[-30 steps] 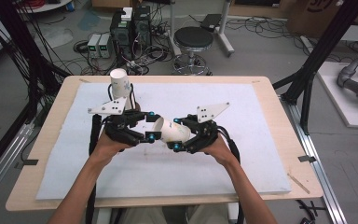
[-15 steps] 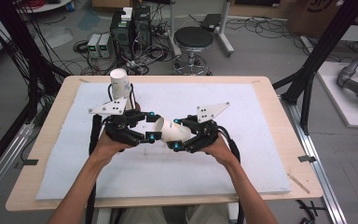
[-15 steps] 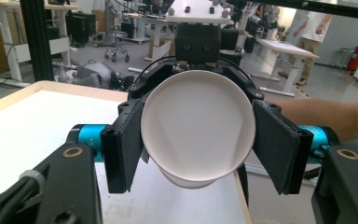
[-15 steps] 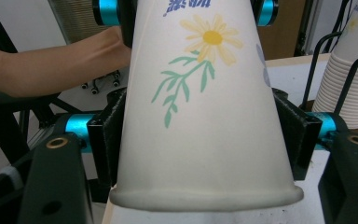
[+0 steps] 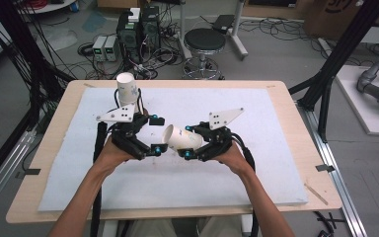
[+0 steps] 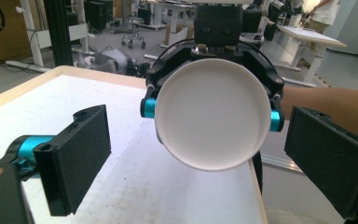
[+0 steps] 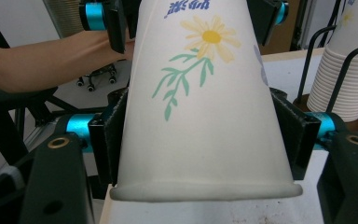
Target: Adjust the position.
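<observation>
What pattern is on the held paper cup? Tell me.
The paper cup is white with a yellow daisy on a green leafy stem and blue lettering, clearest in the right gripper view.

Even, bright indoor light falls from above, with soft, faint shadows on the white foam-covered wooden bench (image 5: 256, 163). The high view is slightly soft and grainy. In the left gripper view the near black jaws blur, and the white paper cup's (image 6: 212, 116) base looks washed out. The right gripper view is sharp on the cup's flower print and hazy behind.

blue print on the paper cup (image 7: 200, 93) cut off by the right gripper view's top edge, cup stack (image 7: 342, 70) cropped at the right edge, its holder's base partly hidden behind the jaw
</observation>
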Demonstrator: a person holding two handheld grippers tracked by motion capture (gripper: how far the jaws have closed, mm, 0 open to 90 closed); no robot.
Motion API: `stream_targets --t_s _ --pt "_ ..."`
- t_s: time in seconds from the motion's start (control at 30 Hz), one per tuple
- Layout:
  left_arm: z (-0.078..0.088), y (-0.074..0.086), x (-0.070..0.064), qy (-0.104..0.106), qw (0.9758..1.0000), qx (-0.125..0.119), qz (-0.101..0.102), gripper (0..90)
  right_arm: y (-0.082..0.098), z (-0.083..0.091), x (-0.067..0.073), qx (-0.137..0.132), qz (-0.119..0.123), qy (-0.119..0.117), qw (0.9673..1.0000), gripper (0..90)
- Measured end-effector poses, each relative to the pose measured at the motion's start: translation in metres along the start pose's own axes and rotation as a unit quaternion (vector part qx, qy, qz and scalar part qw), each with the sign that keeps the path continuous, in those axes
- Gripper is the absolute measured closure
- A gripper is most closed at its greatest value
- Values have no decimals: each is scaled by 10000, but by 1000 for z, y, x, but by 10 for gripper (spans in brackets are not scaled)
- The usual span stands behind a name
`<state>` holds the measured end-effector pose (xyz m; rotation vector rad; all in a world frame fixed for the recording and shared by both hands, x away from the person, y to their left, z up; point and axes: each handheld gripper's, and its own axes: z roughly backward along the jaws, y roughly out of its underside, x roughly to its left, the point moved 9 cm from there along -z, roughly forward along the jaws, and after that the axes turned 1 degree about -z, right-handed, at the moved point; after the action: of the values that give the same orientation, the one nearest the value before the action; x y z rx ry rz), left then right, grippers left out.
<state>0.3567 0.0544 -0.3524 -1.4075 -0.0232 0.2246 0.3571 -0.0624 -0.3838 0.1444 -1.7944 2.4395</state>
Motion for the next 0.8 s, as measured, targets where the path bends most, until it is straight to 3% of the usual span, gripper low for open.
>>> stream_targets --t_s 0.1,0.3,0.47,0.53,0.57,0.7,0.8 --pt "3 2 1 -43 10000 79 -30 70 0 0 0 5 -23 -6 10000 316" --pt "11 10 4 -199 9987 457 -81 70 3 1 0 153 -44 43 9999 316" --pt "19 18 5 -304 9950 939 -140 70 5 3 0 257 -84 86 9996 316" --pt "23 20 4 -325 9914 1256 -159 70 6 4 0 339 -88 79 9994 316" --pt "23 20 4 -325 9914 1256 -159 70 6 4 0 339 -88 79 9994 316" --pt "26 20 3 -310 9853 1672 -191 70 9 3 2 461 -68 81 9989 314" --pt "30 18 3 -342 9781 2031 -301 70 11 2 2 585 -89 105 9982 315"
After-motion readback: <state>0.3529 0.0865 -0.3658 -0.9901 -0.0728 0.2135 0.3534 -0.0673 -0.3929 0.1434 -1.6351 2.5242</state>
